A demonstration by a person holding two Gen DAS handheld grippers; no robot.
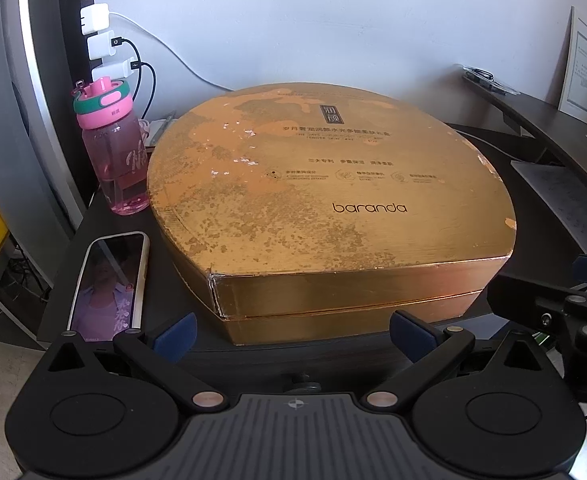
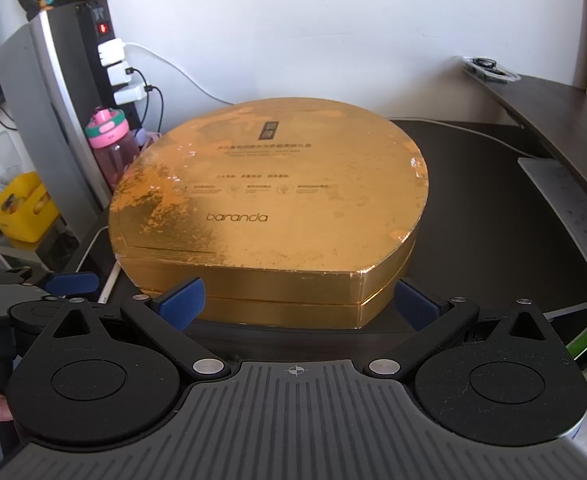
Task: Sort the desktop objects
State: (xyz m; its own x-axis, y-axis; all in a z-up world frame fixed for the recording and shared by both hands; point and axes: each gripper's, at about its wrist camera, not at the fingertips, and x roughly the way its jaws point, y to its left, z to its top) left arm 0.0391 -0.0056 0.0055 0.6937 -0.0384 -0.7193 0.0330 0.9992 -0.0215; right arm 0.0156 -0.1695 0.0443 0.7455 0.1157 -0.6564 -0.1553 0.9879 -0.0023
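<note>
Left wrist view: gold box [image 1: 333, 200] sits at twelve o'clock just beyond my spread, empty left tool [image 1: 293, 334]; my right tool [image 2: 299, 302] likewise gapes before it.

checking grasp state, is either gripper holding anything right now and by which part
Nothing is held. The left gripper and right gripper are both open, just short of the gold box.

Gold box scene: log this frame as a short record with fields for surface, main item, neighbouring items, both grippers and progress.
surface: dark desk
main item: gold box, lid on, lying flat, printed "baranda"
left of box: pink water bottle, upright; phone, face up, screen lit
right of box: papers
left gripper: open, empty, at the box's near edge
right gripper: open, empty, fingers either side of the box's near right corner
progress: nothing grasped yet
</note>
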